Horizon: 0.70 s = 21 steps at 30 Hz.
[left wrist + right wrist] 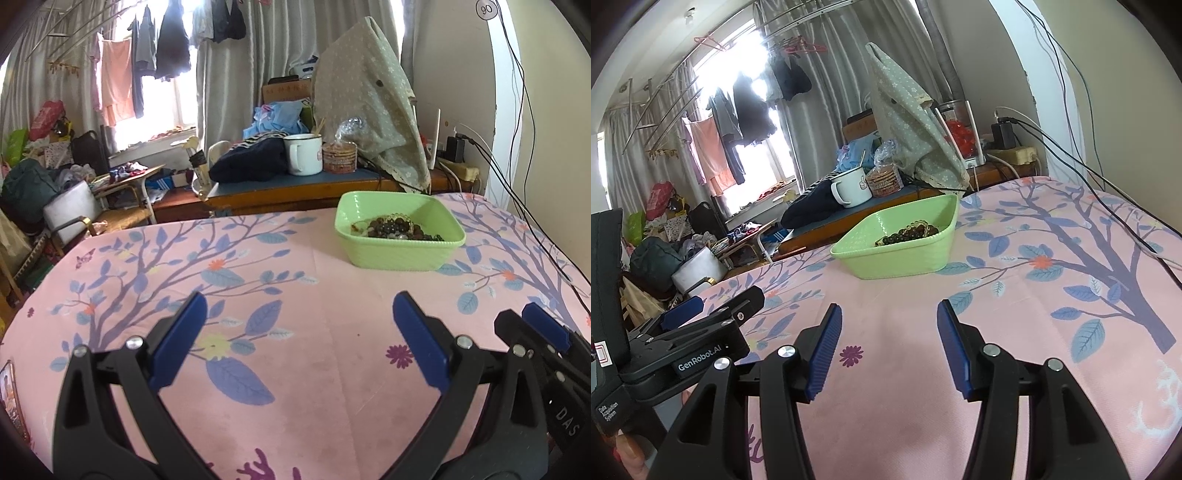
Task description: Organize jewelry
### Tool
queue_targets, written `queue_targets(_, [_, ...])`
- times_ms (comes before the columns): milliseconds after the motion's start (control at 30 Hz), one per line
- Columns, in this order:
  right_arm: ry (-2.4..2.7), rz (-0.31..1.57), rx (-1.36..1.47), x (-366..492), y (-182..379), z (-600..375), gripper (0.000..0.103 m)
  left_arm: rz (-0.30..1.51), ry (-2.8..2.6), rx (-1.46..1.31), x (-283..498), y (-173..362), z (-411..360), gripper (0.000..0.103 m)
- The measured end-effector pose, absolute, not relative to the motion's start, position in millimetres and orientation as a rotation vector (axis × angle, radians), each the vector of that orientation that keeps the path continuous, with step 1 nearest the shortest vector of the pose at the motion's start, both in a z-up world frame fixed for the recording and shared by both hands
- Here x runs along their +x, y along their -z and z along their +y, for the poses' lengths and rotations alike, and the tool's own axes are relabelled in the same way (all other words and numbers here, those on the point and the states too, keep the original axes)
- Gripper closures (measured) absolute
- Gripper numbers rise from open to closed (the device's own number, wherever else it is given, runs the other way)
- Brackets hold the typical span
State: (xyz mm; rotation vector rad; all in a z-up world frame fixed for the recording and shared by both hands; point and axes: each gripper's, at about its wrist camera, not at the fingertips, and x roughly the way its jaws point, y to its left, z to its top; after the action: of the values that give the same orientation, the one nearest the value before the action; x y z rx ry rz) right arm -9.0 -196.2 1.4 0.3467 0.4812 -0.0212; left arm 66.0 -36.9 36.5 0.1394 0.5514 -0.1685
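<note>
A light green plastic tray [399, 254] stands on the pink floral tablecloth [295, 369] at the far right. It holds a pile of dark and amber bead bracelets [397, 227]. The tray shows in the right wrist view [897, 258] with the beads [908, 232] inside. My left gripper [299, 314] is open and empty, low over the cloth, well short of the tray. My right gripper [889, 321] is open and empty, beside the left one, also short of the tray. The right gripper's fingers [543, 325] show at the left view's right edge.
Behind the table stands a wooden desk [295, 184] with a white enamel mug [304, 153], a tin [339, 157] and a cloth-covered object [373, 99]. Black cables [532, 206] run down the wall and across the table's right edge. Clutter and chairs stand at left.
</note>
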Motion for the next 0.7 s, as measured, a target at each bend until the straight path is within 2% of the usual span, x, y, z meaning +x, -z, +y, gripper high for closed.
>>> queue_targets(700, [0.017, 0.485, 0.347, -9.3, -0.4, -192.3, 0.077, 0.553, 0.183, 0.141, 64.0, -36.1, -35.4, 0.006])
